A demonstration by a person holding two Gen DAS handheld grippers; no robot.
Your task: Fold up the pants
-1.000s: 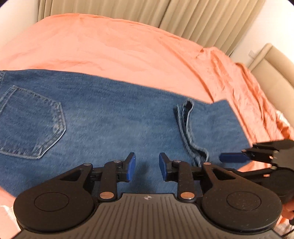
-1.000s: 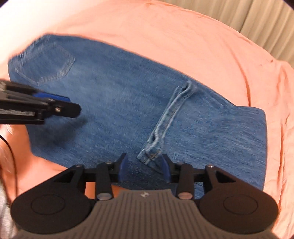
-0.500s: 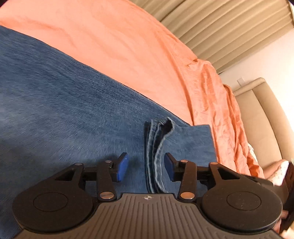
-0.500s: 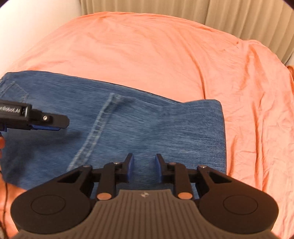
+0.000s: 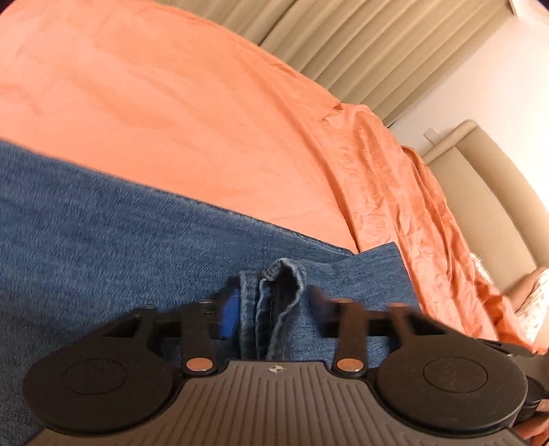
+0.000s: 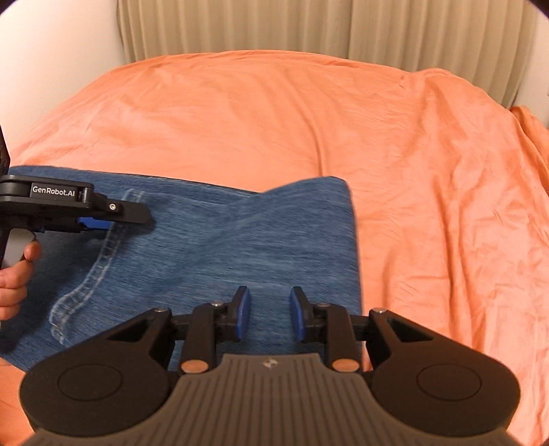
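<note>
One pair of blue denim pants (image 6: 212,247) lies on one orange bedsheet (image 6: 308,123). Two handheld grippers work over it: the left gripper (image 5: 271,310), at nine o'clock in the right wrist view, and the right gripper (image 6: 267,314). One hand (image 6: 13,274) is visible. One beige curtain (image 6: 308,27) hangs at twelve o'clock.

Left gripper (image 5: 271,314) low over the jeans (image 5: 103,233), jaws just closing around the raised hem fold (image 5: 274,302), pads not clearly pressing it. Right gripper (image 6: 267,314) angled down above the jeans' near edge, jaws parted, nothing between them. Hand (image 6: 13,274) on the left gripper's grip.
</note>
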